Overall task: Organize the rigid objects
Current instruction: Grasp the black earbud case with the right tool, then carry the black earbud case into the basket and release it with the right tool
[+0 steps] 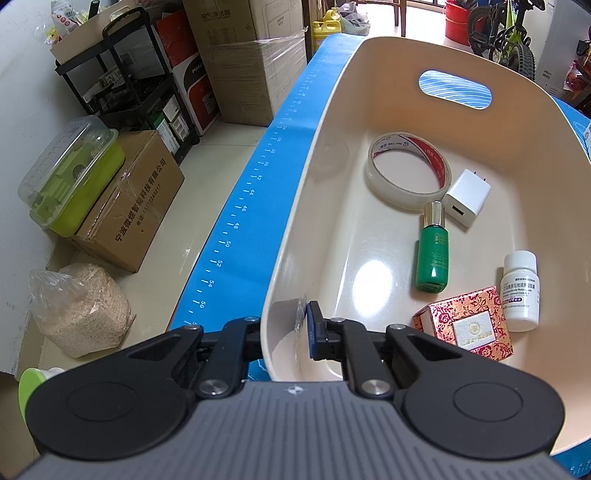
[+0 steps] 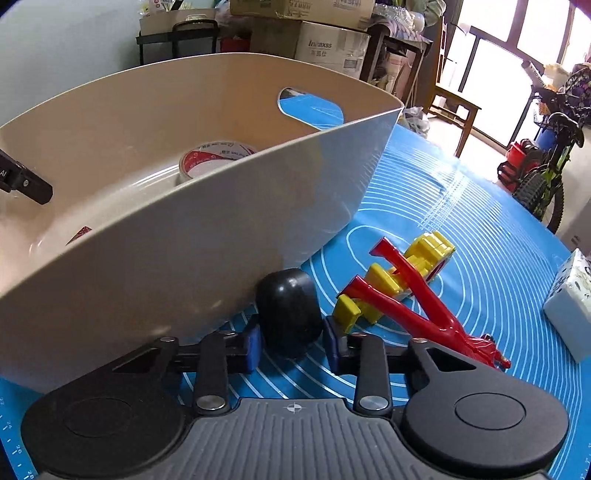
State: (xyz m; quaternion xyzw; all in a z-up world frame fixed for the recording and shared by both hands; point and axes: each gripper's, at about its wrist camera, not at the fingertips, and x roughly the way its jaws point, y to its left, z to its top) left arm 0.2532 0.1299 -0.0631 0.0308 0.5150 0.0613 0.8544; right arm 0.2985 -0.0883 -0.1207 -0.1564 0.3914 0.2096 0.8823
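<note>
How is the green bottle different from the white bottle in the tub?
The green bottle lies on its side; the white bottle looks to be standing up. The green bottle has a shiny silver cap, while the white bottle has a white cap. The white bottle wears a printed paper label; the green bottle is plain green with faint print. Both are small and sit inside the cream tub.

The left wrist view looks steeply down into the bin from close above its near rim. The right wrist view faces the bin's outer wall low, close; both share the tape roll.

A cluttered home – stacked cardboard boxes, a child's bicycle.
</note>
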